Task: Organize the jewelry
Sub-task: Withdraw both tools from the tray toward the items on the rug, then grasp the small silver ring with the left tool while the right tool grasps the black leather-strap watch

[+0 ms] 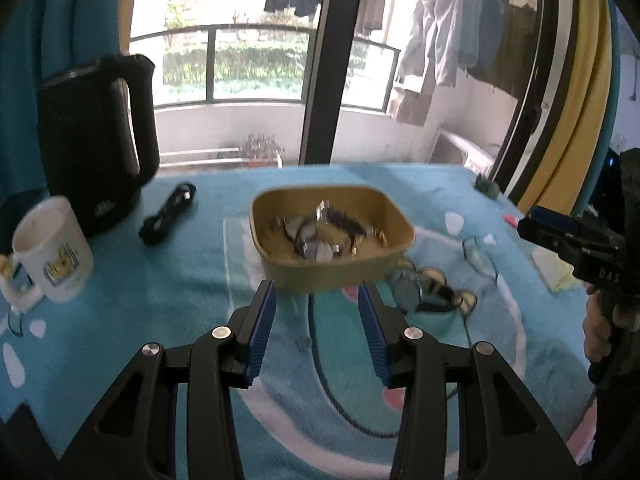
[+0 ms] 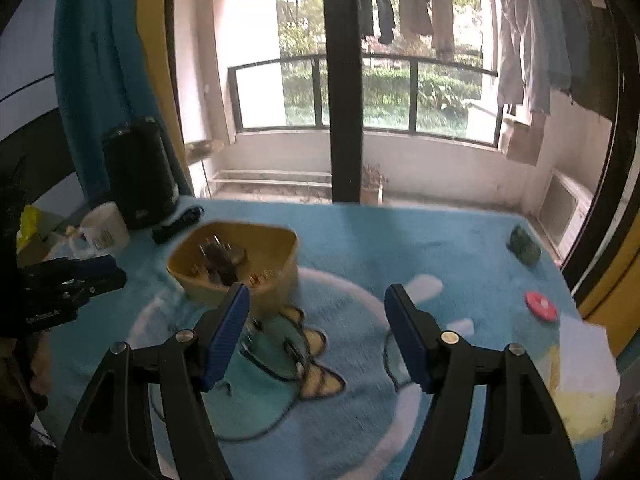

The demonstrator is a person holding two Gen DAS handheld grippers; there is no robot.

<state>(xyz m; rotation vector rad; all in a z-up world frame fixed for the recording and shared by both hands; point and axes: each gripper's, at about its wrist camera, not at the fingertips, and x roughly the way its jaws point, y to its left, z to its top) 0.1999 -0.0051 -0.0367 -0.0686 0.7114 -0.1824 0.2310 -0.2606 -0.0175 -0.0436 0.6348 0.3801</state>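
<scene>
A tan tray [image 1: 394, 222] sits mid-table on the blue cartoon cloth and holds several watches and small jewelry pieces [image 1: 320, 236]. My left gripper [image 1: 317, 292] is open and empty just in front of the tray's near wall. In the right wrist view the tray [image 2: 280, 252] stands left of centre. My right gripper [image 2: 316, 292] is open and empty, its left finger over the tray's near corner. A watch [image 2: 294, 354] lies on the cloth below it; it also shows in the left wrist view [image 1: 420, 290]. The right gripper appears in the left wrist view [image 1: 560, 232].
A black kettle [image 1: 96, 140], a white mug [image 1: 52, 248] and a black strap-like item [image 1: 168, 214] stand at the left. A thin loop [image 1: 478, 256] lies right of the tray. A red disc [image 2: 540, 306], a dark green object [image 2: 524, 246] and white-yellow paper [image 2: 584, 376] lie right.
</scene>
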